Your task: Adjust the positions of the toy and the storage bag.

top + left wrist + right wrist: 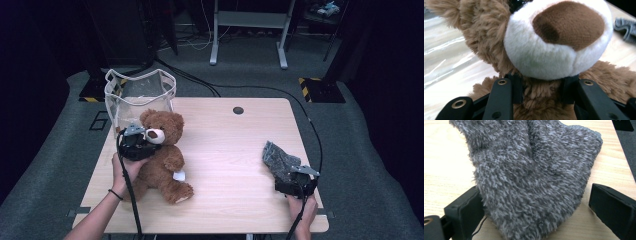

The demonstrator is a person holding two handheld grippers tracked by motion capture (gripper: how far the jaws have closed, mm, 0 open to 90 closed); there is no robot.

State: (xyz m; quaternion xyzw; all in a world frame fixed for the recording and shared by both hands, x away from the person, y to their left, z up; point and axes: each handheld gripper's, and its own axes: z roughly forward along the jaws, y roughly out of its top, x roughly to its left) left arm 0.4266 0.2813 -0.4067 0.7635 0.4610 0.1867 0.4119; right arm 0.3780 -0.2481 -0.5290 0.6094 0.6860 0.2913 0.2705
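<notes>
At the far left corner of the wooden table [230,150] stands a clear bag [140,97] with pale trim and handles, upright and open at the top. Just in front of it, touching or nearly touching its near wall, sits a brown teddy bear [162,160], its legs stretched toward the near edge and a white tag at its side. The left gripper [137,145] is at the bear's neck; in the left gripper view its two black jaws press into the fur on either side of the neck, right under the white muzzle [556,42], so it is clamped on the bear. Well apart, at the right near the table's right edge, lies a fuzzy grey cloth [280,160], crumpled on the wood. The right gripper [295,182] sits at the cloth's near end; in the right gripper view the jaws stand wide, the left one touching the fabric, the right one clear of it, so nothing is gripped
</notes>
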